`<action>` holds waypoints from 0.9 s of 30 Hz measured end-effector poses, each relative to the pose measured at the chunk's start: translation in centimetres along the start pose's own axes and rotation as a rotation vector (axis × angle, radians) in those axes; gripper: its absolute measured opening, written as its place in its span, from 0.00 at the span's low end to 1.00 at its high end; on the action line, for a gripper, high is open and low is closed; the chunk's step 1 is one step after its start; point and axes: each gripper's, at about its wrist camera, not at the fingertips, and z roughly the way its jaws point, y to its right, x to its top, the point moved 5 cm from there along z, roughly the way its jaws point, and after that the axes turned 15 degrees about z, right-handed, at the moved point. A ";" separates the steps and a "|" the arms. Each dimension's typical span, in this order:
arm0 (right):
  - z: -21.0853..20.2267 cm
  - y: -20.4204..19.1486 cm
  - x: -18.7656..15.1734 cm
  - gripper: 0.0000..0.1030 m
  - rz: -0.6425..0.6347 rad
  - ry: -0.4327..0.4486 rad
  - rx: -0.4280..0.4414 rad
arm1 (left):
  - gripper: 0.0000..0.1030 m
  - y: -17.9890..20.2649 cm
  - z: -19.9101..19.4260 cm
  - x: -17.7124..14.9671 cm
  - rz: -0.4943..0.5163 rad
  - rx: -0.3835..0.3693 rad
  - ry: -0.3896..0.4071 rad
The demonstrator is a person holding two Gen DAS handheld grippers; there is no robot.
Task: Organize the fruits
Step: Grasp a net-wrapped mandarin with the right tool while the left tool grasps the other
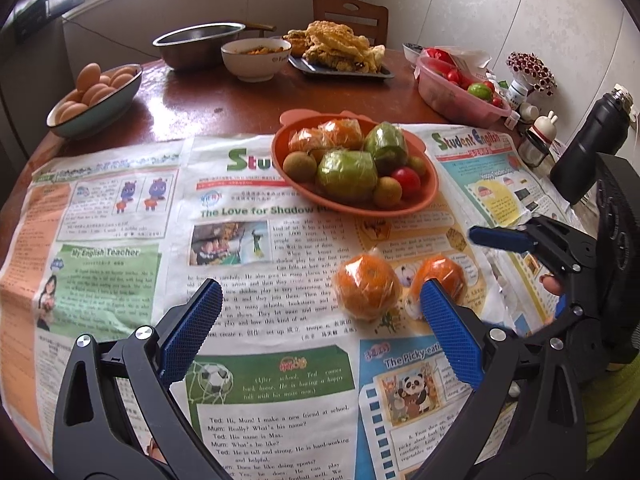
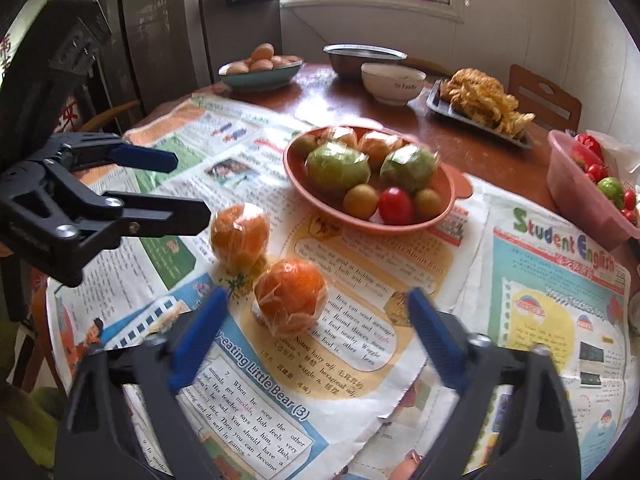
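A: Both wrapped oranges, the nearer plastic-wrapped orange (image 2: 290, 295) and the farther plastic-wrapped orange (image 2: 239, 235), lie on the newspaper (image 2: 540, 280), short of the orange oval fruit plate (image 2: 448, 184).

B: Jaws?

A: Right gripper (image 2: 314, 330) is spread, nothing pinched. Left gripper (image 1: 320, 320) is spread too.

B: Risk?

A: Slick wrap could let a pad nudge the orange away; both tools are close and might collide.

B: Room?

A: Round brown wooden table (image 1: 192, 92), window behind.

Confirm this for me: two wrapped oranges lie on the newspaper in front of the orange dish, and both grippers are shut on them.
Not quite. The two wrapped oranges do lie on the newspaper in front of the orange dish, but neither gripper is shut on them. The right wrist view shows the right gripper and left gripper open, touching no fruit.
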 end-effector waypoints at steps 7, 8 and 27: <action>1.5 -1.0 -0.4 0.38 -0.024 -0.040 0.020 | 0.90 0.3 0.9 -0.9 -0.011 -0.035 -0.018; 1.4 -1.0 -0.4 0.38 -0.025 -0.037 0.019 | 0.90 0.4 1.1 -0.9 -0.013 -0.041 -0.019; -1.6 2.2 0.2 0.36 0.072 0.045 0.041 | 0.34 2.7 4.0 0.5 0.062 -0.100 -0.058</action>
